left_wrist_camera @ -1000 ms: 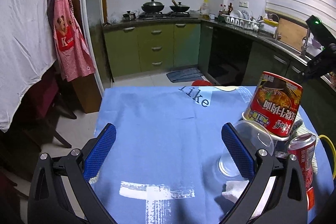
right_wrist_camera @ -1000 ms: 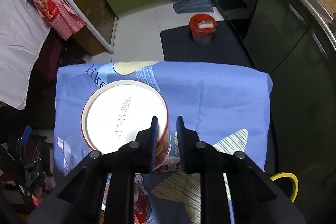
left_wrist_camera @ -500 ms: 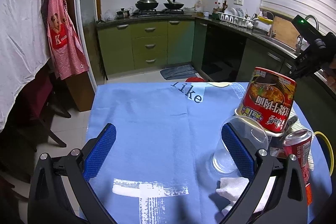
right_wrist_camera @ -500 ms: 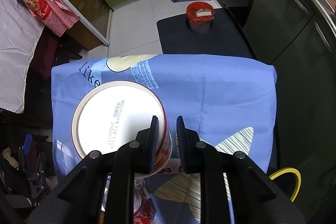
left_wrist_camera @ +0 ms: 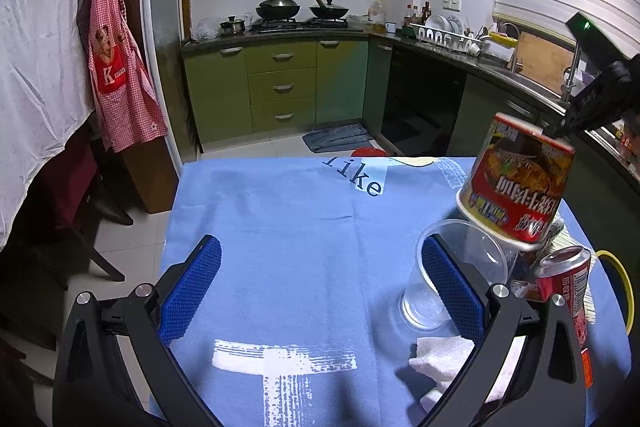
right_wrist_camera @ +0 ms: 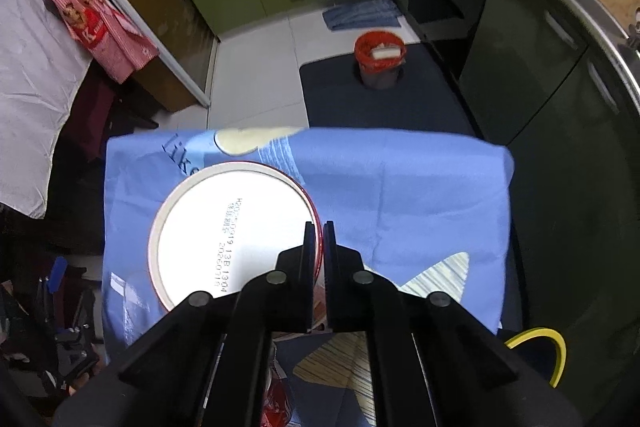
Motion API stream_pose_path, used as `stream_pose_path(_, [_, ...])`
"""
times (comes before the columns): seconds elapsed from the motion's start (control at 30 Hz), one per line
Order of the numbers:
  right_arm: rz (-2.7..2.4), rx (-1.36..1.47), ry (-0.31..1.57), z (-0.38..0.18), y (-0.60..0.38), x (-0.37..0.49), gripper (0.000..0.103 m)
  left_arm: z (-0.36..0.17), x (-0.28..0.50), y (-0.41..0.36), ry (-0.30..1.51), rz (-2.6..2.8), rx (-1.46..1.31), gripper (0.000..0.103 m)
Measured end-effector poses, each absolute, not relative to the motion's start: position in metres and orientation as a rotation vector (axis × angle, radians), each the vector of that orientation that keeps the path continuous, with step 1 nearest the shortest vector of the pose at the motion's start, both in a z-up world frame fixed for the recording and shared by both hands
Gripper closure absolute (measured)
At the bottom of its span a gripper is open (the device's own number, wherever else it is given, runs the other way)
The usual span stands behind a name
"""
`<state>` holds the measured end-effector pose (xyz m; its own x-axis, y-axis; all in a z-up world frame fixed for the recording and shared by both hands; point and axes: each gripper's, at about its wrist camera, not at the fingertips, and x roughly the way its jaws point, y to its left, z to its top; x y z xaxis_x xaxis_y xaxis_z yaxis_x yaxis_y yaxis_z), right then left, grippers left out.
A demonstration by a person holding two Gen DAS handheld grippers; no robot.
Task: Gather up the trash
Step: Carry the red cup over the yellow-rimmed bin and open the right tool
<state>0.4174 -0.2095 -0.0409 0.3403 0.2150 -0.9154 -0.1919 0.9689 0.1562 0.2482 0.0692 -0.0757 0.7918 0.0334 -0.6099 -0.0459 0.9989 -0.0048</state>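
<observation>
The right gripper (right_wrist_camera: 318, 227) is pinching the noodle cup (left_wrist_camera: 516, 187) by its rim — holding it tilted above the blue tablecloth (left_wrist_camera: 288, 227) (upside down), while the left gripper (left_wrist_camera: 320, 287) is hanging spread wide over it.

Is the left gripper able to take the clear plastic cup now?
Probably yes. The left gripper is open, and the clear plastic cup sits just past its right finger; only the lifted noodle cup hangs close above.
</observation>
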Motion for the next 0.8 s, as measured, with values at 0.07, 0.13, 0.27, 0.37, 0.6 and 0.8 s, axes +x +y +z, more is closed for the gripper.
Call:
stream_pose_path(0.07, [0.253, 0.022, 1.166, -0.028, -0.216, 0.413, 0.099, -0.076, 0.249, 0.069, 0.658, 0.042, -0.018, 0.004])
stream_pose_path(0.13, [0.240, 0.024, 1.142, -0.017, -0.226, 0.406, 0.099, -0.076, 0.249, 0.069, 0.660, 0.040, -0.017, 0.004])
stream_pose_path(0.27, [0.203, 0.030, 1.095, 0.005, -0.251, 0.387, 0.099, -0.076, 0.249, 0.067, 0.659, 0.037, -0.007, 0.004])
stream_pose_path(0.37, [0.158, 0.015, 1.059, 0.025, -0.278, 0.358, 0.099, -0.076, 0.248, 0.066, 0.656, 0.037, -0.005, 0.004])
stream_pose_path(0.6, [-0.035, 0.042, 1.030, 0.042, -0.380, 0.282, 0.099, -0.075, 0.246, 0.063, 0.652, 0.033, 0.005, 0.004])
stream_pose_path(0.8, [-0.230, 0.102, 1.096, -0.014, -0.478, 0.230, 0.098, -0.069, 0.242, 0.055, 0.645, 0.023, 0.008, 0.004])
